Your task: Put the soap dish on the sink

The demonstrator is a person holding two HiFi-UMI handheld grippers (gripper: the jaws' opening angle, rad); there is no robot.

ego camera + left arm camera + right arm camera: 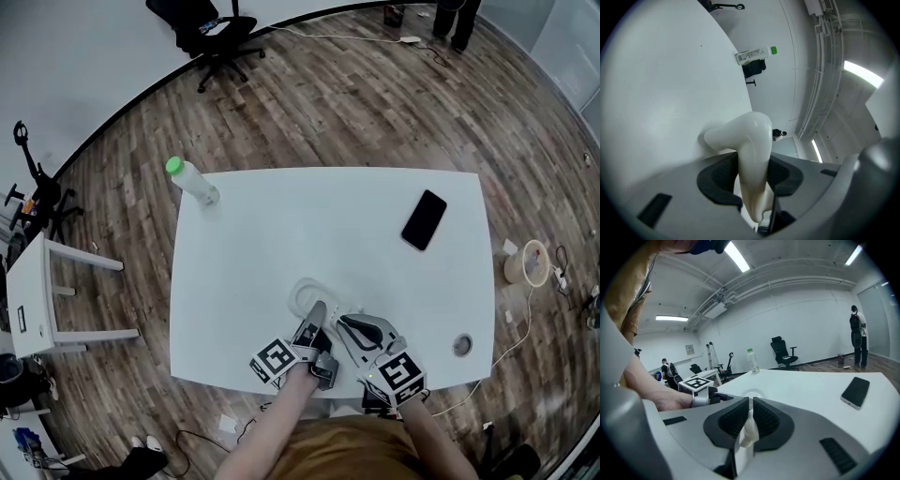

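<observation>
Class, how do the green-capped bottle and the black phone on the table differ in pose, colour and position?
The bottle stands upright; the phone lies flat. The bottle is pale with a green cap; the phone is black. In the head view the bottle is at the far left corner of the table, the phone towards its far right. Both rest on that white table.

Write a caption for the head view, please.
Left gripper grips a white soap dish at a white table; right gripper shut alongside.
</observation>
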